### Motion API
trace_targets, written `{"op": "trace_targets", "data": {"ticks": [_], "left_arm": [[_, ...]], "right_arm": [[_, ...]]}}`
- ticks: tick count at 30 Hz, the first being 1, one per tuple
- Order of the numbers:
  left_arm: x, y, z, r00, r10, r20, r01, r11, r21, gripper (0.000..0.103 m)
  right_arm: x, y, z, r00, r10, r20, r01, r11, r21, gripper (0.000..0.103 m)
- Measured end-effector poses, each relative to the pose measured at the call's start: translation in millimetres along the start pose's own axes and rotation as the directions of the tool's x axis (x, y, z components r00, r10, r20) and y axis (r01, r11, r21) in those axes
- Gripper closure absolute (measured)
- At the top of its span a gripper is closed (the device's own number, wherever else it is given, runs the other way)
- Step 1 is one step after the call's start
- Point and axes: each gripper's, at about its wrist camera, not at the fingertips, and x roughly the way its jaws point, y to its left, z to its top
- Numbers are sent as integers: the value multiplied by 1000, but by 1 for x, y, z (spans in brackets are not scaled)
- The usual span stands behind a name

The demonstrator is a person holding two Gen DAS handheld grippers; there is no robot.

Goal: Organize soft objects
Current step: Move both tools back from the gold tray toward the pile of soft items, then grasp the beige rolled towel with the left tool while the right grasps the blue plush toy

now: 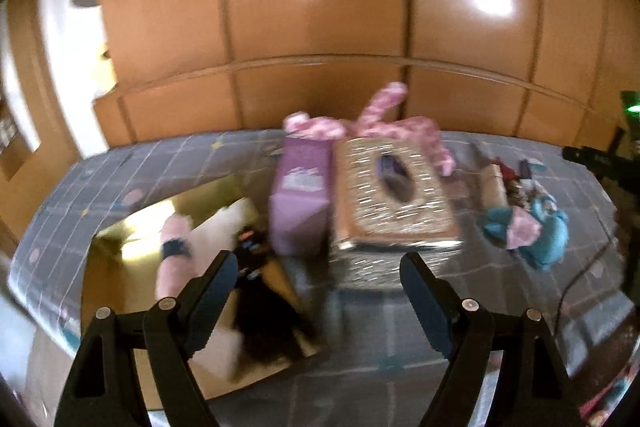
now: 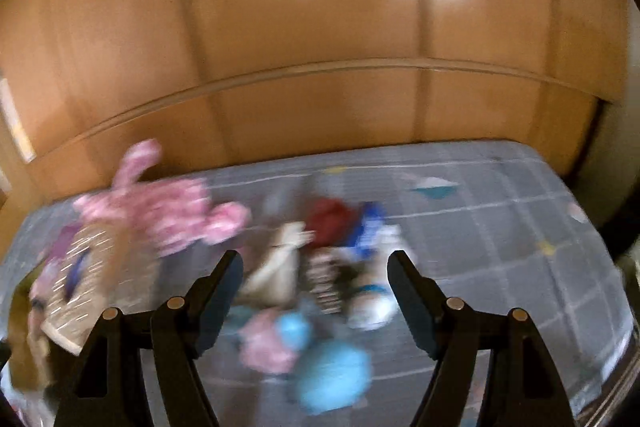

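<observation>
Soft toys (image 2: 320,311) lie heaped on the checked desk (image 2: 500,235), right of the glittery tissue box (image 1: 394,195) and gold box (image 1: 120,259). Your right gripper (image 2: 314,291) and left gripper (image 1: 320,291) hover with fingers spread, empty. Approach step; next, you lower onto one toy.

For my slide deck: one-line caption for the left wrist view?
Open left tool above a checked bedsheet, facing a glittery tissue box and purple carton.

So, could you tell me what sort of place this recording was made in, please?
Most likely a bedroom at home: a grid-patterned sheet like a bedsheet lies before glossy wooden wardrobe-style panels, with a pink plush toy and a tissue box on it.
</observation>
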Motion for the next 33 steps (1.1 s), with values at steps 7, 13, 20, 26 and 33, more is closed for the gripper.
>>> {"op": "trace_targets", "data": {"ticks": [7,13,20,26,33], "left_arm": [[4,-61,18,994,-105,7,103,987,126,19],[23,-111,33,980,-191,-47,197,962,187,20],[54,-174,46,961,-245,-125,269,933,238,29],[101,-211,58,940,-254,-227,304,925,226,44],[158,-249,72,909,-266,-320,342,916,211,53]], "right_arm": [[28,-77,-12,991,-129,-24,131,976,176,27],[32,-97,-15,997,-57,-46,68,955,290,27],[33,-98,-16,998,-13,-59,31,948,317,27],[38,-105,-19,996,36,-81,-4,930,368,27],[41,-106,-20,993,74,-93,-32,922,387,27]]}}
